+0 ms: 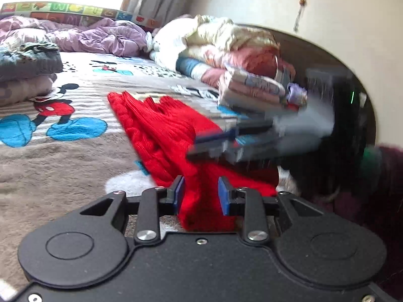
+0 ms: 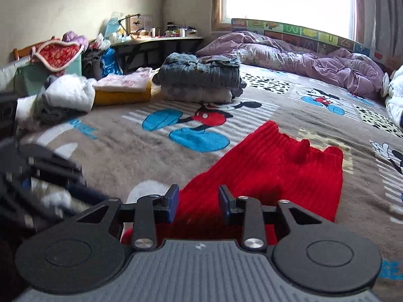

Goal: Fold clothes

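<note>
A red knitted garment (image 1: 161, 130) lies partly folded on the cartoon-mouse blanket (image 1: 50, 156). My left gripper (image 1: 201, 195) is open at the garment's near end, and a raised strip of red knit runs between its blue pads (image 1: 180, 193). In the right wrist view the same garment (image 2: 272, 166) spreads ahead, with my right gripper (image 2: 199, 202) open low over its near edge. Each gripper shows as a motion-blurred dark shape in the other's view: the right one (image 1: 221, 143) over the garment, the left one (image 2: 42, 176) at the left.
Folded stacks stand on the bed: grey and pale clothes (image 2: 201, 80), yellow and pink ones (image 2: 123, 88), a white bundle (image 2: 68, 93). A crumpled purple duvet (image 2: 302, 58) lies under the window. Piled bedding (image 1: 226, 50) sits by the headboard, and a cluttered desk (image 2: 156, 37) stands behind.
</note>
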Demonstrator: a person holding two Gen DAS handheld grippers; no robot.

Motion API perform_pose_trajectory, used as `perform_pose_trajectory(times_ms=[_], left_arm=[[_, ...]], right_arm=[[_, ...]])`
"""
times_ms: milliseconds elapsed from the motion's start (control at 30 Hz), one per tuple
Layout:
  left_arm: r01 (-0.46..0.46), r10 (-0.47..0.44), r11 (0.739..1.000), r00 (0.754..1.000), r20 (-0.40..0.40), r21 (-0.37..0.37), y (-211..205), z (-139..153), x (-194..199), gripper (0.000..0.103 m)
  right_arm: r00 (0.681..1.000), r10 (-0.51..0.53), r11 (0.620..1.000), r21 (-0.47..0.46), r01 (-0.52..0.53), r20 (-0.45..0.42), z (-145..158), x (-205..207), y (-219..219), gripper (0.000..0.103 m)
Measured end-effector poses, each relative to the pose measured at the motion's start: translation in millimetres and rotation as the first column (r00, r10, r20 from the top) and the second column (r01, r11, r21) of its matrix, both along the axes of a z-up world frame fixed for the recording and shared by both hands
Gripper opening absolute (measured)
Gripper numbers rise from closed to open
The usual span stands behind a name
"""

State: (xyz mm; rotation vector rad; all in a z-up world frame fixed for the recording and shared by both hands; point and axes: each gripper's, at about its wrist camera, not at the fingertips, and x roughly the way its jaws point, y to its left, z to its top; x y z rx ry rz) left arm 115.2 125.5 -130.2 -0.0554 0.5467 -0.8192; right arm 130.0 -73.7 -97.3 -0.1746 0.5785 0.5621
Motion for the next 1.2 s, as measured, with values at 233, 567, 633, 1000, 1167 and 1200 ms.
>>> perform_pose_trajectory(times_ms=[233,567,633,1000,1167,1200], left_arm=[[-0.027,0.027,1.000,0.999,0.020,-0.009,0.5,5.3,-4.5,0.027],[-0.045,0.025,0.986,0.991,0.128,0.159,-18.7,5.9,-17.6,0.054],[-0.055,0.008,0.963,0.984,0.177,0.263,-26.8,2.0,-23.1,0.056],[-0.101,-0.222,0.703,0.909,0.352,0.704,-60.1,-34.0,-56.8,0.060],[-0.131,-0.320,0.629,0.854,0.409,0.766,-75.2,-46.4,-56.1,0.060],[-0.139,-0.336,0.618,0.843,0.420,0.774,-78.4,-48.8,-55.2,0.060]], right_arm=[[0.999,0.034,0.983,-0.181,-0.029,0.026,-15.7,-0.4,31.9,0.036],[0.985,-0.040,0.996,-0.074,0.053,0.167,1.6,-71.9,-46.4,0.043],[0.974,-0.072,0.993,-0.073,0.089,0.214,-1.8,-90.0,-65.5,0.043],[0.952,0.020,0.947,-0.311,0.081,0.307,-38.7,-141.2,-93.3,0.058],[0.950,0.068,0.891,-0.447,0.080,0.306,-63.5,-138.5,-77.3,0.058],[0.949,0.070,0.888,-0.453,0.082,0.308,-67.6,-137.0,-75.7,0.058]])
